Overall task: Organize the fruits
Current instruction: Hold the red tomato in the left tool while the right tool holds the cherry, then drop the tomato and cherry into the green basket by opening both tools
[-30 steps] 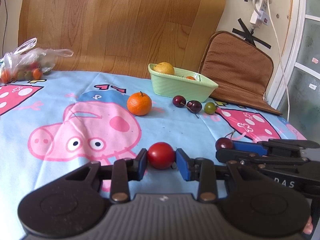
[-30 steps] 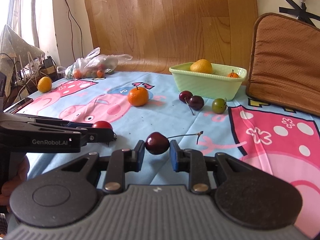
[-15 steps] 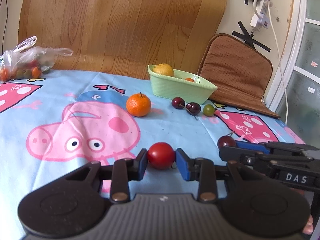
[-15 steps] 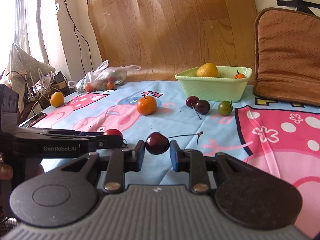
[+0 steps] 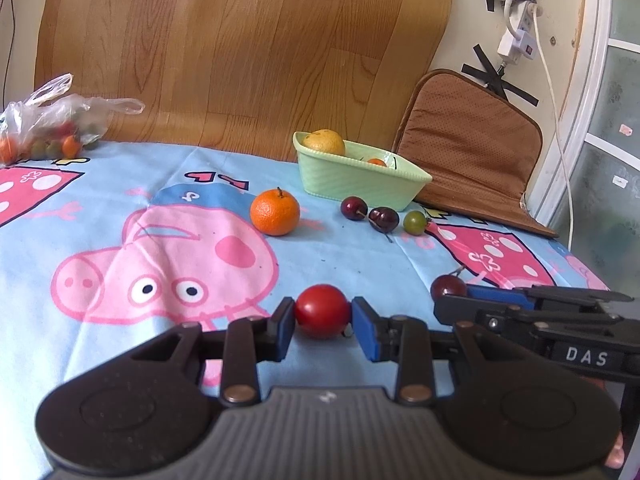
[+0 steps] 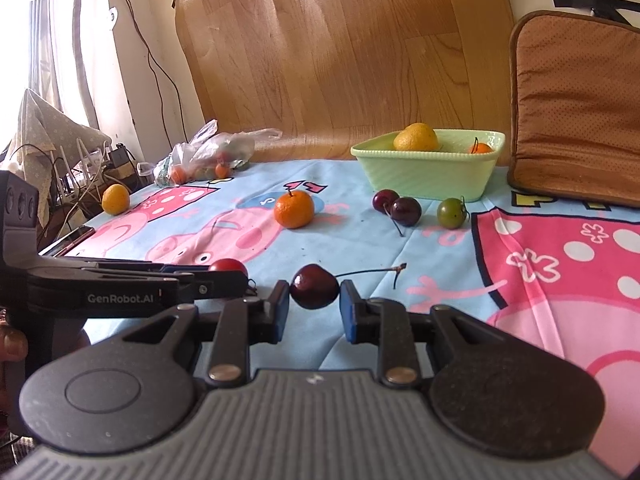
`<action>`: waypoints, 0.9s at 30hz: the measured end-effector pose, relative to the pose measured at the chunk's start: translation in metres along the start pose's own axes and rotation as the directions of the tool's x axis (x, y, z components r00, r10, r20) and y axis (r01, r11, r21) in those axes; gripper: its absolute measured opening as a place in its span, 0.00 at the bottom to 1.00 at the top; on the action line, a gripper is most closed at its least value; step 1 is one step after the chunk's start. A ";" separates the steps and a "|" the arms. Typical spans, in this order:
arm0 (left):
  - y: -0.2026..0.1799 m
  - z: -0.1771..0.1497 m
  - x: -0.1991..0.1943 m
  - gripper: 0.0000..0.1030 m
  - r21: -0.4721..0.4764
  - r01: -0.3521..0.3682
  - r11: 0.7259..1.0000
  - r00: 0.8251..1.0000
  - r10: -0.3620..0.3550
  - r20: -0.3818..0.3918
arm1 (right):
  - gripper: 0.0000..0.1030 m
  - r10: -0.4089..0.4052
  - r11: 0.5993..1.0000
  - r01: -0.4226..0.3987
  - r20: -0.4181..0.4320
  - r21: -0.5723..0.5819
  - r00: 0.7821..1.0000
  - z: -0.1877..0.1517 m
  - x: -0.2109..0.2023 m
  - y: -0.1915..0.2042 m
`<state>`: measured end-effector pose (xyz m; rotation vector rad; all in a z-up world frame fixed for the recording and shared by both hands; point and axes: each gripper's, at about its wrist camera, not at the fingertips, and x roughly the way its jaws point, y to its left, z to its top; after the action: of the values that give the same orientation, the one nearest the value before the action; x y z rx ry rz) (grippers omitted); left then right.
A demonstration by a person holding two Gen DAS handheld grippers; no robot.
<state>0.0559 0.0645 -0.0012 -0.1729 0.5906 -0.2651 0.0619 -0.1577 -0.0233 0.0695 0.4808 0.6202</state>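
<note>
— Tilted a little on the right; otherwise unchanged. Left gripper (image 5: 323,320) clamped on tomato (image 5: 322,311), right gripper (image 6: 314,295) clamped on cherry (image 6: 314,286), both just above cloth (image 5: 120,248).

— Next?

— Probably carrying both to bowl (image 5: 360,186) at the far edge. Best kept level, grip gentle: soft skins, and stem (image 6: 370,271) sticking out sideways. Worth clearing orange (image 5: 275,212) and loose cherries (image 5: 370,214) beside the bowl; release low inside.

— Surroundings?

— Cartoon-pig cloth over the surface, wood-grain sheet behind, brown cushion (image 5: 472,148) leaning right, fruit bag (image 5: 48,128) far left.
</note>
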 end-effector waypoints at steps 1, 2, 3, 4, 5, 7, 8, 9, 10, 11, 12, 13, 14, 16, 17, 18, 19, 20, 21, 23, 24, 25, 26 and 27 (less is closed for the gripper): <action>0.000 0.000 0.000 0.30 0.000 0.001 1.000 1.000 -0.001 0.001 | 0.29 -0.002 1.000 0.002 0.000 0.000 1.000 0.000 0.000 0.000; 0.000 0.000 0.000 0.30 0.001 0.001 1.000 1.000 -0.001 0.000 | 0.29 -0.004 1.000 0.004 -0.001 0.001 1.000 0.000 0.000 0.000; 0.000 0.000 0.000 0.30 0.001 0.000 1.000 1.000 0.000 0.000 | 0.29 -0.005 1.000 0.005 -0.002 0.000 1.000 0.000 0.001 0.000; 0.000 0.000 -0.001 0.30 0.000 0.001 1.000 1.000 -0.001 0.003 | 0.29 -0.006 1.000 0.006 -0.002 -0.001 1.000 0.000 0.001 0.000; -0.001 0.000 -0.001 0.30 0.000 0.001 1.000 1.000 -0.001 0.006 | 0.29 -0.006 1.000 0.006 -0.002 -0.002 1.000 0.000 0.001 0.001; 0.000 0.000 -0.001 0.30 0.000 0.000 1.000 1.000 0.000 0.010 | 0.29 -0.007 1.000 0.007 -0.003 -0.002 1.000 0.000 0.001 0.000; 0.000 -0.001 -0.002 0.30 -0.001 0.000 1.000 1.000 0.000 0.011 | 0.29 -0.008 1.000 0.008 -0.003 -0.002 1.000 0.000 0.001 0.000; 0.000 0.000 -0.002 0.30 -0.004 -0.001 1.000 1.000 0.001 0.013 | 0.29 -0.008 1.000 0.008 -0.005 -0.002 1.000 0.000 0.001 0.000; 0.001 0.000 -0.003 0.30 -0.008 0.001 1.000 1.000 -0.001 0.012 | 0.29 -0.008 1.000 0.008 -0.008 -0.001 1.000 0.000 0.002 0.000; 0.002 0.002 -0.002 0.30 -0.019 0.013 1.000 1.000 -0.013 0.004 | 0.29 -0.004 1.000 0.004 -0.011 0.002 1.000 0.001 0.002 0.000; 0.006 0.007 -0.002 0.30 -0.047 0.035 0.998 0.999 -0.036 -0.006 | 0.29 0.006 1.000 -0.006 -0.017 0.009 1.000 0.003 0.002 -0.002; 0.012 0.013 -0.002 0.30 -0.090 0.068 0.994 0.998 -0.068 -0.007 | 0.29 0.020 1.000 -0.019 -0.022 0.020 1.000 0.006 0.003 -0.005; 0.016 0.024 -0.003 0.28 -0.123 0.095 0.988 0.995 -0.095 0.005 | 0.29 0.026 0.999 -0.026 -0.023 0.025 0.999 0.011 0.004 -0.009; 0.018 0.052 -0.003 0.28 -0.127 0.124 0.984 0.992 -0.119 0.049 | 0.29 0.012 1.000 -0.012 0.003 0.015 1.000 0.027 0.004 -0.018; 0.016 0.068 -0.002 0.28 -0.105 0.123 0.987 0.991 -0.116 0.072 | 0.29 -0.002 1.000 0.002 0.027 0.002 1.000 0.037 0.005 -0.023; 0.013 0.083 0.002 0.28 -0.084 0.118 0.990 0.990 -0.110 0.088 | 0.29 -0.019 1.000 0.019 0.054 -0.013 0.998 0.048 0.007 -0.028; 0.009 0.098 0.008 0.28 -0.068 0.121 0.990 0.989 -0.114 0.098 | 0.29 -0.038 0.999 0.041 0.080 -0.029 0.996 0.057 0.012 -0.034; 0.006 0.112 0.017 0.28 -0.055 0.134 0.989 0.987 -0.128 0.101 | 0.29 -0.061 0.997 0.065 0.101 -0.039 0.993 0.068 0.018 -0.041; 0.003 0.124 0.028 0.28 -0.041 0.139 0.989 0.986 -0.134 0.098 | 0.29 -0.078 0.996 0.083 0.114 -0.035 0.990 0.077 0.026 -0.050; -0.003 0.143 0.058 0.28 -0.011 0.116 0.993 0.990 -0.115 0.078 | 0.29 -0.101 0.994 0.104 0.125 -0.018 0.987 0.092 0.045 -0.068; -0.004 0.151 0.074 0.28 -0.007 0.109 0.994 0.992 -0.108 0.064 | 0.29 -0.116 0.993 0.119 0.123 -0.011 0.986 0.098 0.056 -0.078; -0.005 0.157 0.089 0.28 -0.009 0.105 0.994 0.993 -0.105 0.047 | 0.29 -0.126 0.992 0.128 0.122 -0.005 0.984 0.103 0.065 -0.085; -0.005 0.163 0.100 0.28 -0.017 0.094 0.995 0.995 -0.093 0.030 | 0.29 -0.130 0.991 0.131 0.123 0.000 0.984 0.107 0.073 -0.092; -0.006 0.166 0.106 0.28 -0.027 0.088 0.996 0.996 -0.087 0.023 | 0.29 -0.133 0.991 0.133 0.123 0.008 0.983 0.109 0.079 -0.096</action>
<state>0.2343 0.0414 0.0801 -0.2288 0.5655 -0.3393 0.2192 -0.1823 0.0214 0.0743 0.3628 0.4814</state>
